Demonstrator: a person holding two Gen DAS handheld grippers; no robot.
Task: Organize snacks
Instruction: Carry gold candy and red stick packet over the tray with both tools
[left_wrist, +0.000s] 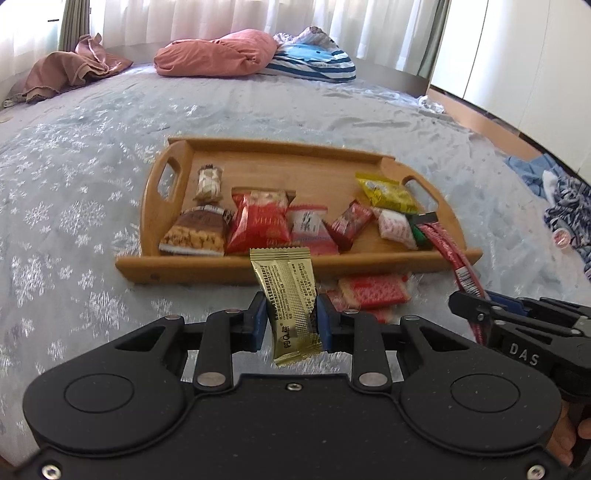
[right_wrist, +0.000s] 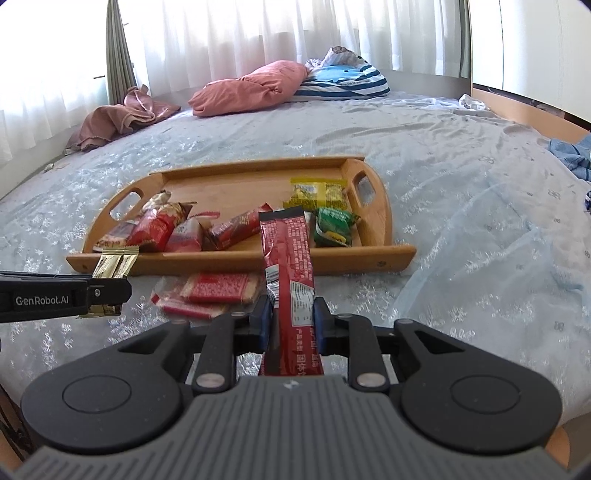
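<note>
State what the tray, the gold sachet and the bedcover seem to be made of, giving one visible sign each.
Tray: probably bamboo or light wood, with a smooth finish; grain and cut-out handles show.
Gold sachet: looks like metallised foil film; glossy, creased, crimped ends.
Bedcover: woven fabric, slightly shiny, with snowflake patterning and soft wrinkles.

Readable markings:
- "DAS" in pale letters on the black body of the right gripper (left_wrist: 471, 308), seen from the left wrist.
- "GenRobot.AI" in white on the side of the left gripper (right_wrist: 110, 291), seen from the right wrist.
- Gold sachet (left_wrist: 290, 302): dense small print, too fine to read.
- Red stick (right_wrist: 291, 284): barcode and white characters, not legible.
</note>
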